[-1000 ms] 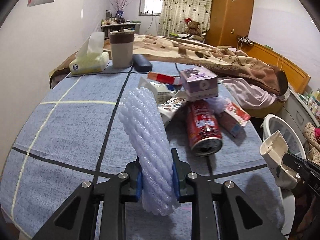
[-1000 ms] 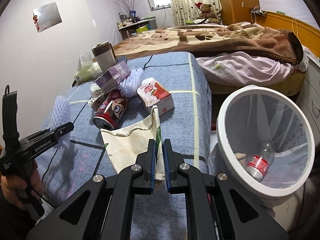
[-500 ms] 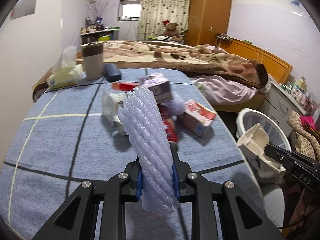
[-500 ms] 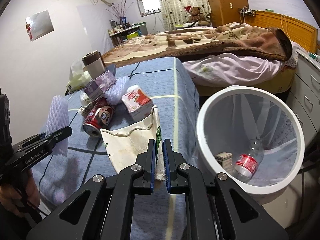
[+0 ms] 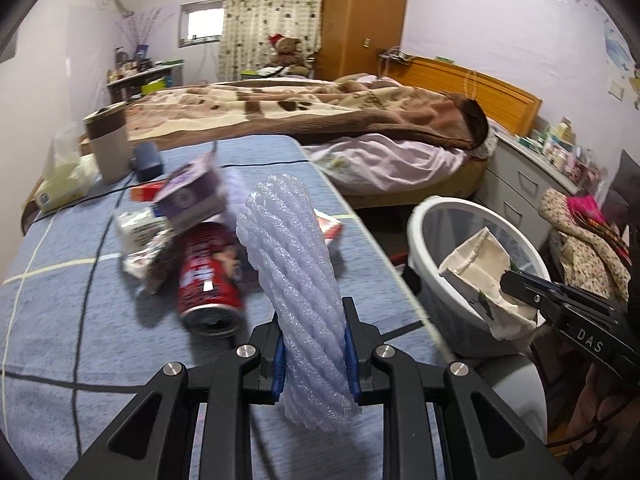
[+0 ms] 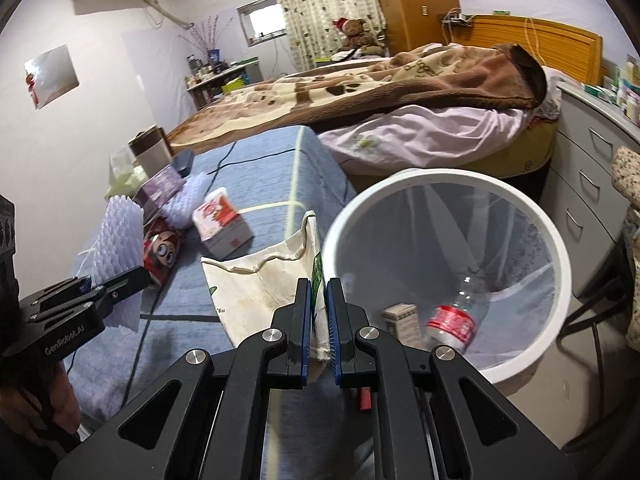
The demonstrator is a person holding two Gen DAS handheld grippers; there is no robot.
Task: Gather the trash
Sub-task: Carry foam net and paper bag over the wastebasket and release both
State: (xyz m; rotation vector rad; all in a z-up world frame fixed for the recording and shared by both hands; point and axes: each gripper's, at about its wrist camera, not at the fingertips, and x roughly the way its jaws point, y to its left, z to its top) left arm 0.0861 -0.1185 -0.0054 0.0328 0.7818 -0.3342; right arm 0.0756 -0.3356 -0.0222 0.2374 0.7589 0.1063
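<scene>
My left gripper (image 5: 314, 344) is shut on a white foam net sleeve (image 5: 296, 280) and holds it upright above the blue table; it also shows in the right wrist view (image 6: 120, 248). My right gripper (image 6: 319, 328) is shut on a stained cream paper bag (image 6: 264, 280), held at the rim of the white trash bin (image 6: 560, 264). In the left wrist view the bag (image 5: 476, 272) hangs over the bin (image 5: 424, 216). A plastic bottle (image 6: 452, 320) and a small carton (image 6: 402, 320) lie inside the bin.
On the blue tablecloth (image 5: 60, 312) lie a red can (image 5: 208, 280), a purple box (image 5: 188, 200), a red-white carton (image 6: 222, 224) and wrappers. A brown cup (image 5: 108, 148) and tissue pack (image 5: 60, 184) stand at the back. A bed (image 5: 320, 120) and drawers (image 6: 592, 184) lie beyond.
Both grippers have moved right toward the bin. The paper bag went from over the table edge to the bin's rim. The foam sleeve followed, still gripped.
</scene>
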